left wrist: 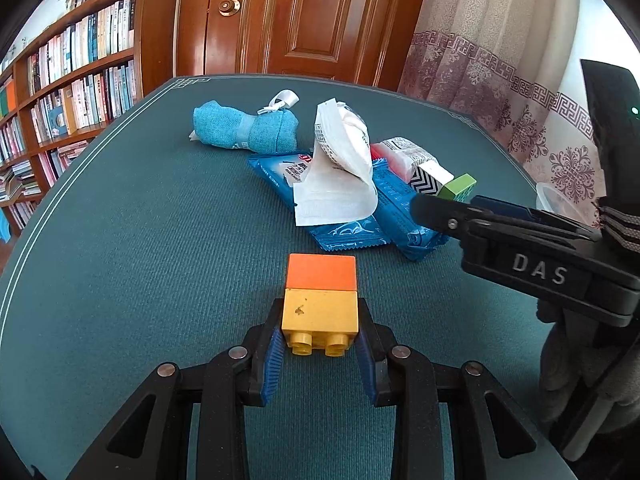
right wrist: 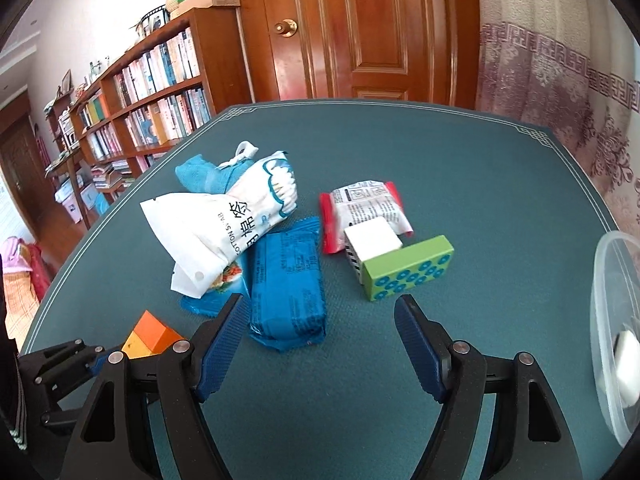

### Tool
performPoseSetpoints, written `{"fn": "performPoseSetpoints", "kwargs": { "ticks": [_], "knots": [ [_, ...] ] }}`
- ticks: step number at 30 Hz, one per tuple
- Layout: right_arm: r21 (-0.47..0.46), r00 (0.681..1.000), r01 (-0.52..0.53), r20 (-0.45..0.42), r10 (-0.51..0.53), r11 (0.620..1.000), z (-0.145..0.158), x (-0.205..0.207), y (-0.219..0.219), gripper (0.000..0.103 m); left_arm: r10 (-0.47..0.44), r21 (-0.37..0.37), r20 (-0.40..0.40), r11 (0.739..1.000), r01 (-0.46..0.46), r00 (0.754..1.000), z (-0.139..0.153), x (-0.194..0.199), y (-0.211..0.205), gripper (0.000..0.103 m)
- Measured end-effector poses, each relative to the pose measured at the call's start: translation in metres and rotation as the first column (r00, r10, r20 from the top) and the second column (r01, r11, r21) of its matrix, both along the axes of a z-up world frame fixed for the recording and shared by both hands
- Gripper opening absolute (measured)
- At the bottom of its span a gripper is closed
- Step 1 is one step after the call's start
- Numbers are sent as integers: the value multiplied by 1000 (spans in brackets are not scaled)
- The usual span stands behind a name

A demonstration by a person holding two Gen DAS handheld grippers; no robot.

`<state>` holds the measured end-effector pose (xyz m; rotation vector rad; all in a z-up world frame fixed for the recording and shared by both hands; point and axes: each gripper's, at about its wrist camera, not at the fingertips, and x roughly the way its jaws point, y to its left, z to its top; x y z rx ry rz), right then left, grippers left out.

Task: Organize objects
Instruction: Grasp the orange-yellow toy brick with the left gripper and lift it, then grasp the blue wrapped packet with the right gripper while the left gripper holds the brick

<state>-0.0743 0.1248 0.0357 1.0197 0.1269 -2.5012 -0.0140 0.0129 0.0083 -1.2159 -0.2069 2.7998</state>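
— Where do we stand? Our left hand-held gripper [left wrist: 320, 334] clamps the yellow block [left wrist: 319, 314] of a stacked pair, orange block [left wrist: 321, 272] on top, low over the green surface [left wrist: 140, 260].

— And the right hand-held gripper [right wrist: 322, 344]? Spread wide, holding nothing, near the blue packet [right wrist: 286, 284]. We judge the blocks light, rigid and smooth; flat sides suit us best.

Glossy plastic blocks [left wrist: 320, 300] on matt woven tablecloth [left wrist: 160, 260] (faintly ribbed)
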Motion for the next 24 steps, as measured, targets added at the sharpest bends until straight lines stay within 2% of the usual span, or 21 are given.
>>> {"fn": "performPoseSetpoints", "kwargs": {
  "ticks": [4,9,17,24],
  "knots": [
    [45,1000,-16,12,15,999,-8,-11,-15,63,1,5,-4,1000,-1,1000,0,0,0,34],
    [69,999,-33,23,32,997,-15,-18,-26,62,3,11,-5,1000,-3,1000,-1,0,-2,34],
    [93,999,-27,25,25,995,-22,-21,-27,46,6,8,-8,1000,-6,1000,-1,-1,0,34],
    [92,999,-31,27,28,995,-21,-6,-15,44,11,11,-9,1000,-11,1000,-1,-1,-1,34]
  ]
}}
